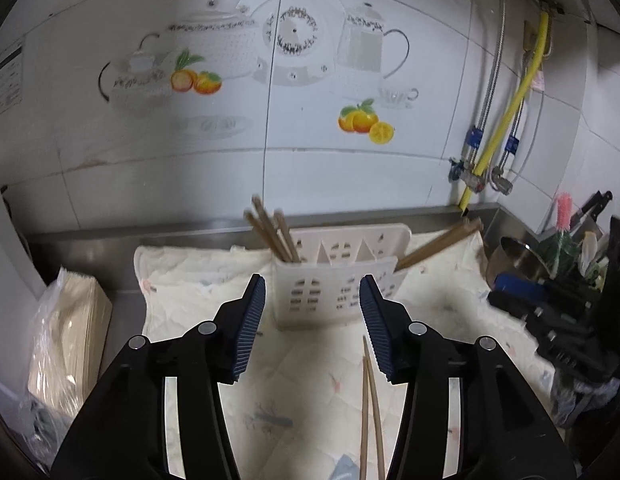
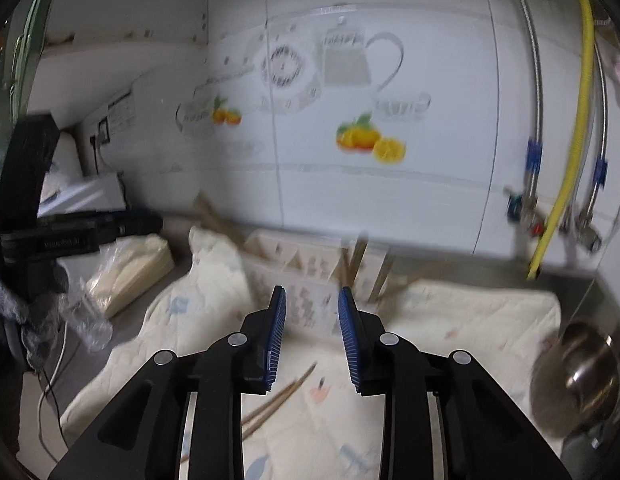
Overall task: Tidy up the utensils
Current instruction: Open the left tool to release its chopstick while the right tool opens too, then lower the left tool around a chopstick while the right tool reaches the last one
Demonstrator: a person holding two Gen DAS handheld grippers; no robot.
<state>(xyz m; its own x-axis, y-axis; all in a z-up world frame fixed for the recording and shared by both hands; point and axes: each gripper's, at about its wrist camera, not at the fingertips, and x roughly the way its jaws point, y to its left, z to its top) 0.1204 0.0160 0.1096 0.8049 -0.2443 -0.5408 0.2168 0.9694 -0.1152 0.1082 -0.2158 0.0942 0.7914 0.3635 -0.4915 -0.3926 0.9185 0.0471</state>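
A white slotted utensil holder (image 1: 334, 280) stands on a cream quilted cloth (image 1: 198, 280). Several wooden chopsticks (image 1: 270, 230) stick up from its left compartment, and more (image 1: 438, 244) lean out to the right. Two loose chopsticks (image 1: 370, 408) lie on the cloth below my left gripper (image 1: 312, 292), which is open and empty just in front of the holder. My right gripper (image 2: 312, 300) is open and empty, near the holder (image 2: 306, 276). Loose chopsticks (image 2: 282, 396) lie on the cloth under it. The right wrist view is blurred.
A bag of wooden sticks (image 1: 66, 340) lies at the left. A steel pot (image 1: 518, 258) and a dark rack with knives and a brush (image 1: 566, 248) stand at the right. Pipes and a yellow hose (image 1: 506, 112) run down the tiled wall. The other gripper (image 2: 70, 236) shows at the left.
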